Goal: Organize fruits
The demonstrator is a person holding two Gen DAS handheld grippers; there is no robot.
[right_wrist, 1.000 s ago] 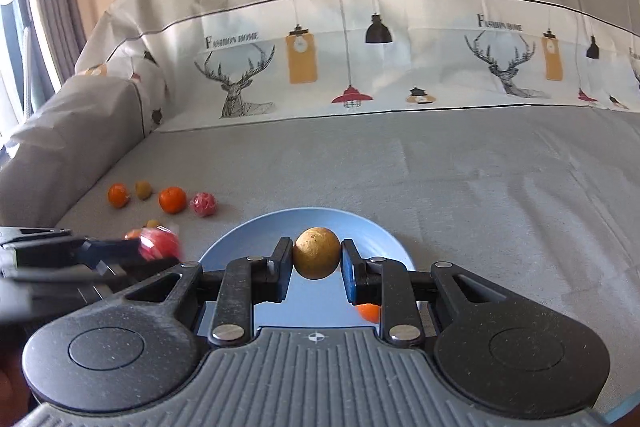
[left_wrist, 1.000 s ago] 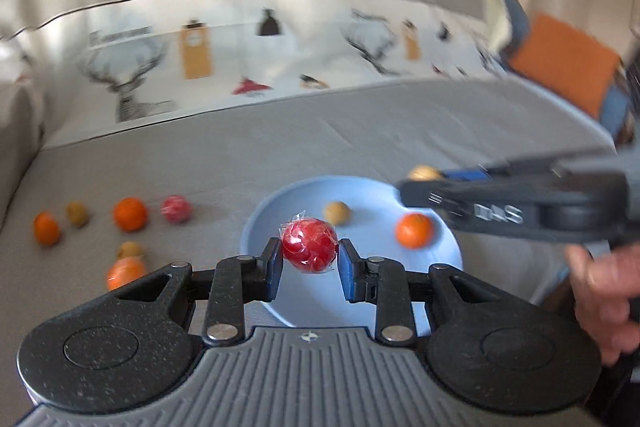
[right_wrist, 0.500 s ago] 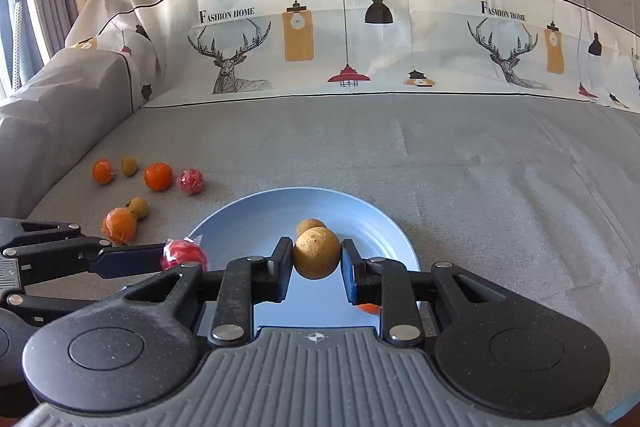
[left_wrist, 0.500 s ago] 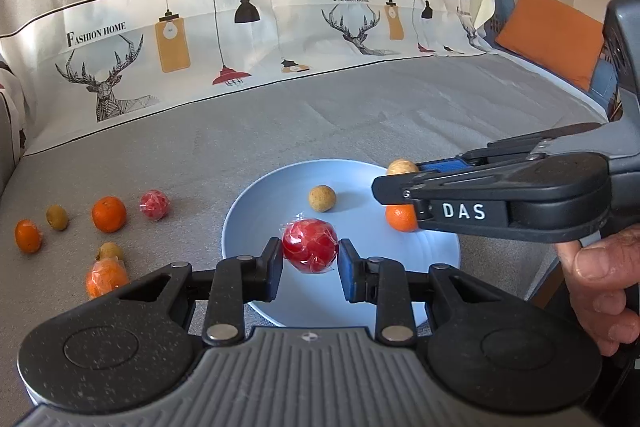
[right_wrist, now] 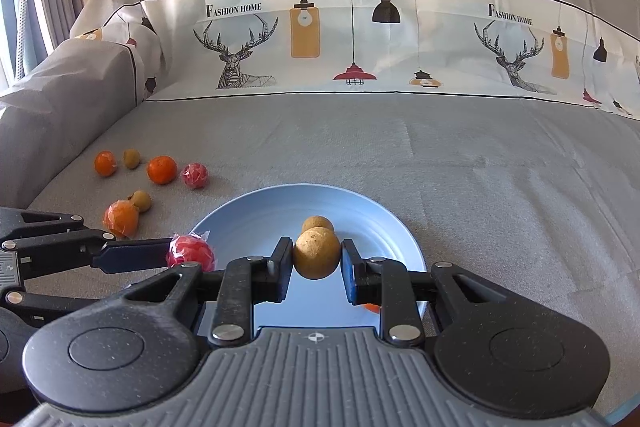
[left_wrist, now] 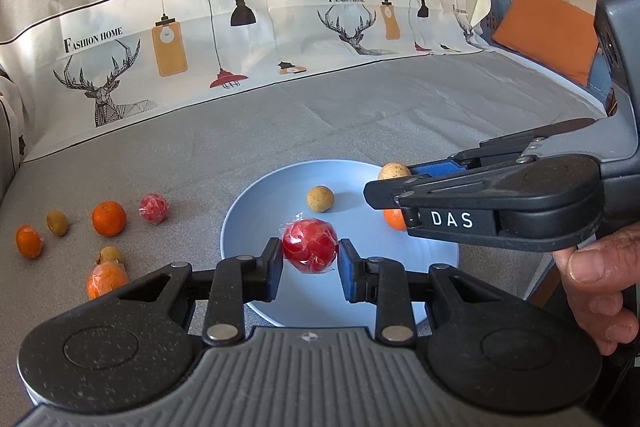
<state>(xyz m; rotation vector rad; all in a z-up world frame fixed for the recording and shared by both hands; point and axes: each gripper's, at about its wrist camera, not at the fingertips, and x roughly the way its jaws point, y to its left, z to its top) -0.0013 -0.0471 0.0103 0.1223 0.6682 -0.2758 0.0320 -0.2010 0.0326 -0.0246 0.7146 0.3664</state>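
A grey-covered sofa seat [right_wrist: 440, 155] is seen carrying a blue plate [left_wrist: 256, 203]. Over the plate's near part, the left claw [left_wrist: 310, 263] is clamped on a red plastic-wrapped fruit [left_wrist: 309, 246], while the right claw [right_wrist: 316, 263] is closed on a tan round fruit [right_wrist: 317, 253]. On the plate lie a second tan fruit [left_wrist: 320, 199] and an orange [left_wrist: 394, 221]. Left of the plate, six small fruits are scattered on the seat, among them a wrapped red one [right_wrist: 195, 175].

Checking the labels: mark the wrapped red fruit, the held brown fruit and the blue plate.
wrapped red fruit [left_wrist: 309, 246], left wrist view, its front.
brown fruit [right_wrist: 316, 253], right wrist view, its centre.
blue plate [right_wrist: 248, 223], right wrist view, bare inside.
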